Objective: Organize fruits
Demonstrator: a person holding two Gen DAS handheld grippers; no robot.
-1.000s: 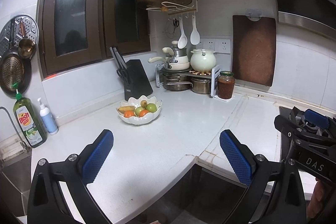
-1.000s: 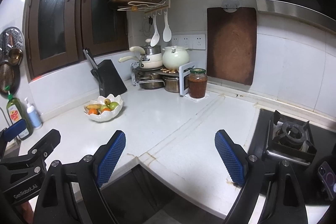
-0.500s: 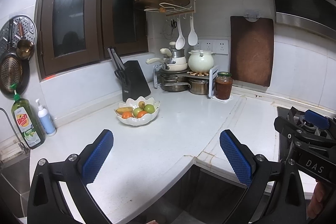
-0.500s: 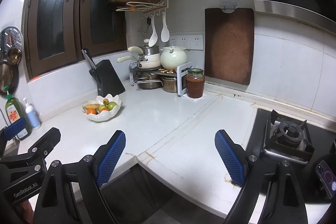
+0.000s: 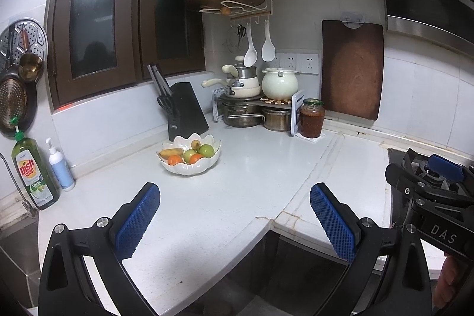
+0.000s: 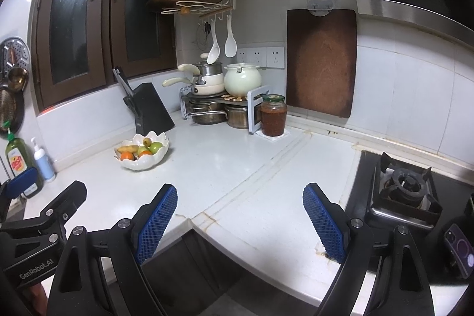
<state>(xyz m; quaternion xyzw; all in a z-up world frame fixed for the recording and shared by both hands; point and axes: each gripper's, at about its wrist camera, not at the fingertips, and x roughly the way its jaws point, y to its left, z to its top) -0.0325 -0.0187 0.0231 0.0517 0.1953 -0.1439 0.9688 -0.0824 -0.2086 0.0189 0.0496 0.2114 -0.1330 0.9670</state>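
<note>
Hovering over the front edge of the white worktop point(image 5: 251, 197), the left gripper point(image 5: 234, 215) has its jaws spread wide with nothing between the blue pads, and the right gripper point(image 6: 240, 218) hangs beside it in the same state, jaws wide apart and holding nothing. Both point toward the back corner of the worktop. The white petal-rimmed fruit bowl point(image 5: 189, 168) stands well beyond the jaws, toward the back-left part of the worktop, just in front of the black knife block point(image 5: 185, 111). In the left wrist view it lies ahead and slightly left of the gap between the jaws; in the right wrist view the bowl point(image 6: 142, 163) sits clearly left of the gap, beyond the left pad. Inside it are a banana point(image 5: 171, 152), two oranges point(image 5: 174, 159), green apples point(image 5: 206, 150) and a small brownish fruit point(image 5: 195, 143) at the back. A jar of red preserve point(image 5: 311, 118) stands at the back of the worktop beside a rack of pots point(image 5: 251, 108), well apart from the bowl. A dish soap bottle point(image 5: 34, 171) and a white pump bottle point(image 5: 60, 165) stand at the left end of the worktop. The gas burner point(image 6: 406, 191) lies to the right of the right gripper.
</note>
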